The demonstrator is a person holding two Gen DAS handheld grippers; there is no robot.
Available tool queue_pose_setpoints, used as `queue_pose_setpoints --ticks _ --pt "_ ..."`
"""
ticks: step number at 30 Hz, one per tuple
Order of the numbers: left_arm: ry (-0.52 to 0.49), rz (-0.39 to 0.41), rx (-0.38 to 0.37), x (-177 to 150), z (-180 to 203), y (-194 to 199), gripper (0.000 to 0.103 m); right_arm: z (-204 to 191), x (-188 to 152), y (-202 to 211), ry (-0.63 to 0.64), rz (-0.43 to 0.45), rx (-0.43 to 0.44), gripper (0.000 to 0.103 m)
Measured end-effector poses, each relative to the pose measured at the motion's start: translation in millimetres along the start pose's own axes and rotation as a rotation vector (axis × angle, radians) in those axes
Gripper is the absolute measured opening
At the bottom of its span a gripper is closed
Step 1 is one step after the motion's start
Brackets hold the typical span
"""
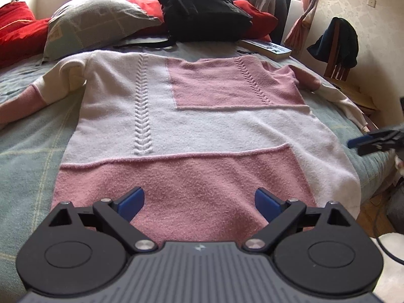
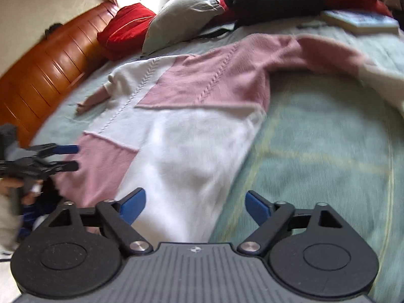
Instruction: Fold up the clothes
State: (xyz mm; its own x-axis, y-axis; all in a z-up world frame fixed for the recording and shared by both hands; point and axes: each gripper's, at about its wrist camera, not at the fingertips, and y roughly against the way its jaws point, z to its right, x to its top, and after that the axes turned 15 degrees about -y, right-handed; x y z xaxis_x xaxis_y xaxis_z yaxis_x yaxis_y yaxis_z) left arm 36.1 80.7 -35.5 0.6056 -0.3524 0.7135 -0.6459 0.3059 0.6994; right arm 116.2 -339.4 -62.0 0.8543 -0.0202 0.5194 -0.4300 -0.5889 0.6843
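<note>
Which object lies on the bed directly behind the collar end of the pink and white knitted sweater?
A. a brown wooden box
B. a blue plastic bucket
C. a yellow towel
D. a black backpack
D: the black backpack sits on the bed past the far end of the pink and white knitted sweater, between the pillows.

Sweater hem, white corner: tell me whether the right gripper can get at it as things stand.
Probably yes. The right gripper is open just above the sweater's white hem corner, nothing lies between them, and the left gripper is off to the side.
</note>
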Motion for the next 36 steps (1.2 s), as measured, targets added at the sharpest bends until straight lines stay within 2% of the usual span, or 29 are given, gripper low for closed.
queue_pose_setpoints --ticks 1,4,7,9,13,17,18,20,21,23,27,30,31,32,34,36 --pt "-0.02 0.002 -0.004 1 2 0 0.094 -7 3 -5 0.035 0.011 -0.018 0.082" --pt "-0.09 -0.007 -0.008 5 9 -3 0.094 -46 0 -18 0.255 0.037 -0.021 0.081" --pt "-0.12 -0.065 -0.003 -3 11 -12 0.094 -70 -17 -46 0.454 -0.018 -0.103 0.081" --pt "-0.126 -0.112 0.006 -17 11 -13 0.094 -63 -32 -59 0.499 -0.069 -0.157 0.082" --pt "-0.186 -0.136 0.015 -46 17 6 0.1 -36 -47 -26 0.443 -0.058 -0.126 0.085" --pt "-0.229 -0.16 -0.018 -41 27 23 0.1 -54 -44 -14 0.468 -0.024 -0.143 0.085" --pt "-0.232 -0.141 -0.027 -38 27 29 0.1 -59 -43 -11 0.475 -0.015 -0.147 0.085" --pt "-0.217 -0.085 -0.021 -29 23 39 0.1 -78 -33 -14 0.477 0.016 -0.072 0.085" --pt "-0.204 -0.065 -0.007 -25 19 42 0.1 -87 -28 -16 0.478 0.031 -0.033 0.086" --pt "-0.166 -0.047 0.04 -18 10 48 0.1 -111 -22 -35 0.518 0.036 -0.016 0.087" --pt "-0.083 -0.025 0.086 -13 -10 53 0.1 -153 -27 -85 0.644 -0.007 -0.005 0.087" --pt "-0.024 -0.015 0.085 -15 -22 49 0.1 -164 -39 -117 0.656 -0.087 -0.036 0.087" --pt "-0.01 -0.023 0.079 -18 -23 44 0.1 -166 -44 -127 0.653 -0.117 -0.054 0.091" --pt "0.0 -0.036 0.072 -21 -24 39 0.1 -165 -52 -125 0.654 -0.111 -0.057 0.092" --pt "0.018 -0.088 0.043 -35 -23 25 0.1 -160 -61 -115 0.635 -0.156 -0.028 0.099" --pt "0.031 -0.148 0.022 -50 -21 15 0.1 -158 -62 -100 0.632 -0.179 0.007 0.1"
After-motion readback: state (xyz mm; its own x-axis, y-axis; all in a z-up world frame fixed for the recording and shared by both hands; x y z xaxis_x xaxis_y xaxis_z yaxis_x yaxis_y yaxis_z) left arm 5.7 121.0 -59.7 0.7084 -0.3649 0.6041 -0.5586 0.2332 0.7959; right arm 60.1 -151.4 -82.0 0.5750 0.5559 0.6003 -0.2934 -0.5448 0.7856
